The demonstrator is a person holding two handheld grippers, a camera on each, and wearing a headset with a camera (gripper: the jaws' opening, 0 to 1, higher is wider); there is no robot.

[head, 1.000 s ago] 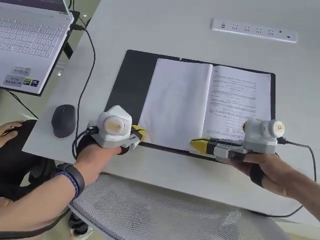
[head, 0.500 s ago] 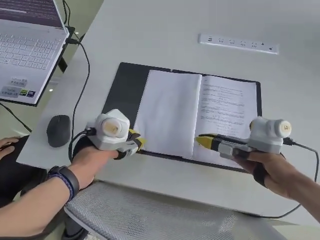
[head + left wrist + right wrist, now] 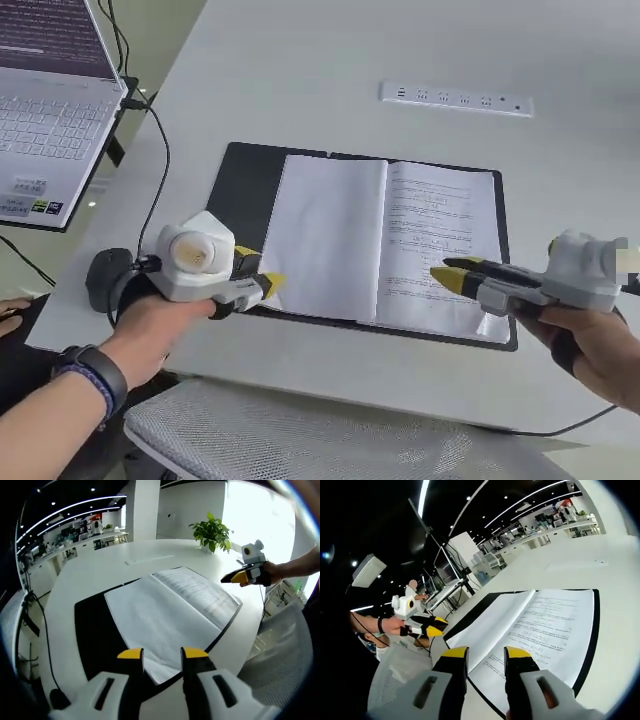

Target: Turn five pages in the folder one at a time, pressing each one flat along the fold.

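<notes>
The black folder lies open on the white table, a blank white page on its left and a printed page on its right. My left gripper hovers at the folder's near left corner, jaws open and holding nothing. My right gripper is over the lower part of the printed page, pointing left, also open and holding nothing. The left gripper view looks across the blank page to the right gripper. In the right gripper view, the printed page lies ahead and the left gripper is at left.
A laptop sits at the far left, with a cable running to a dark mouse behind my left hand. A white power strip lies beyond the folder. A mesh chair is below the table's near edge.
My right gripper has drawn to the right, away from the fold at the folder's near edge, and is now over the printed page. The left gripper stays at the near left corner. The head camera shifted.
</notes>
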